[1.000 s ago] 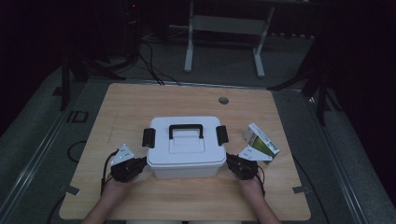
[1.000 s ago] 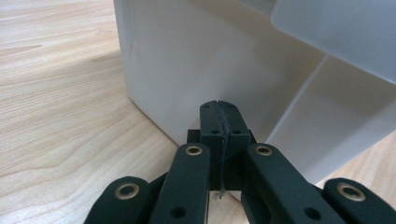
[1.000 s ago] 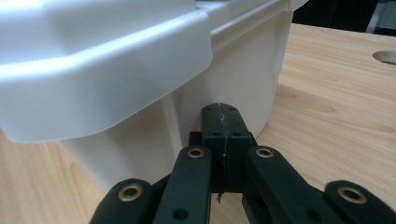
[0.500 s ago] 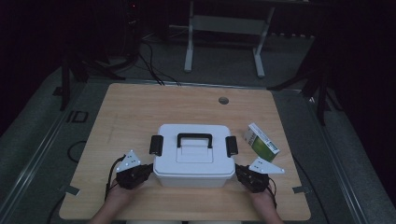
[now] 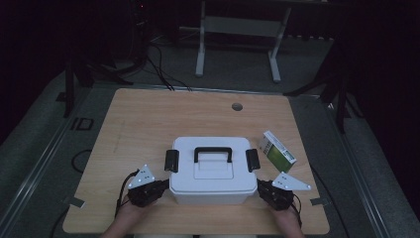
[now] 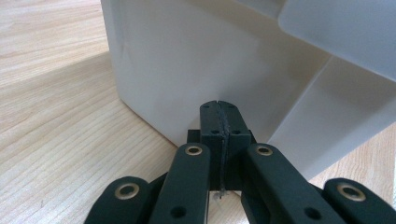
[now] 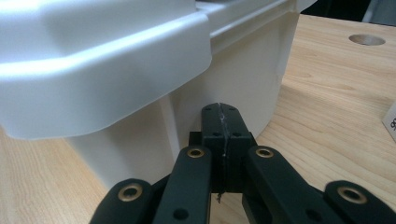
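As the white storage box point(image 5: 208, 171) has slid toward the person's edge of the table point(image 5: 148, 114) over the last second, the two grippers look to be dragging it in between them. The left gripper point(image 5: 157, 187) presses the box's left wall near its front corner, the right gripper point(image 5: 261, 187) the opposite wall. Both have their jaws closed together on nothing, used as pushers. The green carton point(image 5: 278, 151), once beside the right gripper, now lies beyond it. The left gripper view shows closed tips point(image 6: 218, 112) touching the wall under the lid overhang; the high view shows the black latches and handle.
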`<state>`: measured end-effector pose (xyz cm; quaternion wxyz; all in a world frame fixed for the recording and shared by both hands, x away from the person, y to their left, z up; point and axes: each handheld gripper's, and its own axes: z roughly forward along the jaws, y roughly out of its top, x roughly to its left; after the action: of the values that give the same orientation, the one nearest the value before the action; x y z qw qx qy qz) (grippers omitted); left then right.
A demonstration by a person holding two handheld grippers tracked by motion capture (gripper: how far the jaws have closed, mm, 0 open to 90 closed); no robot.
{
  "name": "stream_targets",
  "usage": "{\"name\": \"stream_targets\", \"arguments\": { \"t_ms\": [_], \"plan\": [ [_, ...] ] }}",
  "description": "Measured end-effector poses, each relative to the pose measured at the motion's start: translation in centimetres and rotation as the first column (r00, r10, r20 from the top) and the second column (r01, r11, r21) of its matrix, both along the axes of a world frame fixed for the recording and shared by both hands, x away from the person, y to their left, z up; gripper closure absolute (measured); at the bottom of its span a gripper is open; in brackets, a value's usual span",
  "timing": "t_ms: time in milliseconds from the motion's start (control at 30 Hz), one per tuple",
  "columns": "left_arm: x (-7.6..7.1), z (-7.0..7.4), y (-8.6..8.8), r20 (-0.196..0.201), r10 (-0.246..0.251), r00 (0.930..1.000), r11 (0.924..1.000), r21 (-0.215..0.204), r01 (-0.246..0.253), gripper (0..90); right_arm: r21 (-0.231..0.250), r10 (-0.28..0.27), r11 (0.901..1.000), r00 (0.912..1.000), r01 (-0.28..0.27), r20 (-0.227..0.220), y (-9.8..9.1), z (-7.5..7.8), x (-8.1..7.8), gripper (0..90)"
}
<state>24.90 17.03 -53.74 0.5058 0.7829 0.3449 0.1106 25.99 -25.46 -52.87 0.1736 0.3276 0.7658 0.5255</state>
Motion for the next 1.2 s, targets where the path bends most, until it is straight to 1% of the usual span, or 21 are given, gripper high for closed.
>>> {"name": "stream_targets", "arguments": {
  "t_ms": [133,200,367,467,500,567,600,633,700,767,800,867,900,933,967,1000,1067,1100,1133,1167,1200],
  "plan": [
    [0.1,-0.1,0.0,-0.001,0.005,1.0,0.9999,-0.008,-0.005,90.0,0.006,0.0,1.0,1.0,0.0,-0.004,0.0,0.0,-0.1,90.0],
    [0.1,-0.1,0.1,0.001,0.006,1.0,1.0,-0.006,-0.006,90.0,0.029,0.003,0.9996,0.9997,-0.002,-0.026,-0.1,-0.1,-0.1,90.0],
    [0.1,-0.1,0.2,0.008,0.009,0.9999,1.0,-0.001,-0.009,90.0,0.024,0.009,0.9997,0.9999,-0.009,-0.014,0.0,-0.1,0.1,90.0],
    [0.2,-0.3,0.4,0.009,-0.002,1.0,0.9997,-0.024,0.002,89.9,0.02,0.016,0.9997,0.9998,-0.015,-0.012,-0.1,-0.1,0.2,90.0],
    [0.3,-0.4,0.5,0.014,-0.007,0.9999,0.9997,-0.023,0.007,89.9,0.03,0.02,0.9994,0.9997,-0.019,-0.015,-0.3,0.0,0.2,90.0],
    [0.3,-0.4,0.8,0.01,-0.002,0.9999,0.9997,-0.023,0.002,89.9,0.038,-0.002,0.9993,1.0,0.002,-0.001,-0.5,0.1,0.2,89.8],
    [0.4,-0.3,1.0,0.016,0.001,0.9999,1.0,-0.007,-0.001,89.8,0.04,-0.009,0.9992,1.0,0.009,-0.001,-0.7,0.1,0.3,89.4],
    [0.4,-0.3,1.1,0.015,0.001,0.9999,1.0,-0.003,-0.001,89.8,0.032,-0.023,0.9992,0.9997,0.023,0.008,-0.9,0.2,0.3,86.3],
    [0.5,-0.3,1.8,0.012,0.009,0.9999,0.9999,-0.005,-0.009,89.6,0.035,-0.035,0.9988,0.9994,0.035,0.008,-1.4,0.2,0.4,84.6],
    [0.6,-0.3,2.5,0.007,0.008,0.9999,0.9999,-0.009,-0.008,88.4,0.028,-0.05,0.9984,0.9986,0.049,0.016,-1.9,0.2,0.4,75.2],
    [0.6,-0.3,2.7,-0.001,0.006,1.0,1.0,-0.005,-0.006,83.8,0.019,-0.057,0.9982,0.9981,0.057,0.025,-2.0,0.2,0.4,68.7],
    [0.5,-0.3,3.0,-0.009,-0.002,1.0,0.9998,0.018,0.002,79.5,0.013,-0.071,0.9974,0.9965,0.071,0.043,-2.3,0.1,0.3,58.4],
    [0.5,-0.3,3.2,-0.017,-0.016,0.9997,0.9995,0.029,0.016,75.5,0.01,-0.075,0.9971,0.9962,0.075,0.045,-2.4,0.1,0.3,53.5],
    [0.5,-0.4,3.4,-0.028,-0.032,0.9991,0.9988,0.036,0.033,68.0,-0.002,-0.076,0.9971,0.9959,0.077,0.048,-2.4,0.0,0.3,49.2],
    [0.5,-0.4,3.6,-0.029,-0.045,0.9986,0.9978,0.047,0.046,64.5,-0.01,-0.083,0.9965,0.9953,0.083,0.05,-2.5,-0.1,0.3,45.8],
    [0.5,-0.4,3.8,-0.037,-0.054,0.9979,0.9973,0.048,0.055,64.3,-0.003,-0.079,0.9968,0.9956,0.08,0.049,-2.6,-0.2,0.4,43.1],
    [0.5,-0.4,4.1,-0.053,-0.062,0.9967,0.9965,0.054,0.064,55.7,-0.006,-0.073,0.9973,0.9964,0.074,0.043,-2.8,-0.3,0.4,37.7],
    [0.5,-0.4,4.3,-0.046,-0.063,0.997,0.9958,0.064,0.066,53.1,0.002,-0.067,0.9977,0.9969,0.067,0.04,-2.9,-0.4,0.4,34.3],
    [0.5,-0.4,4.5,-0.046,-0.067,0.9967,0.9958,0.059,0.07,52.6,0.006,-0.04,0.9992,0.9988,0.04,0.026,-3.0,-0.5,0.5,26.1],
    [0.6,-0.3,4.6,-0.055,-0.071,0.9959,0.9957,0.056,0.074,51.0,-0.019,-0.035,0.9992,0.9987,0.036,0.036,-2.9,-0.6,0.5,20.2],
    [0.6,-0.3,4.7,-0.059,-0.073,0.9956,0.9948,0.068,0.077,46.4,-0.041,-0.039,0.9983,0.9983,0.041,0.044,-2.8,-0.6,0.4,19.6]
  ]
}}
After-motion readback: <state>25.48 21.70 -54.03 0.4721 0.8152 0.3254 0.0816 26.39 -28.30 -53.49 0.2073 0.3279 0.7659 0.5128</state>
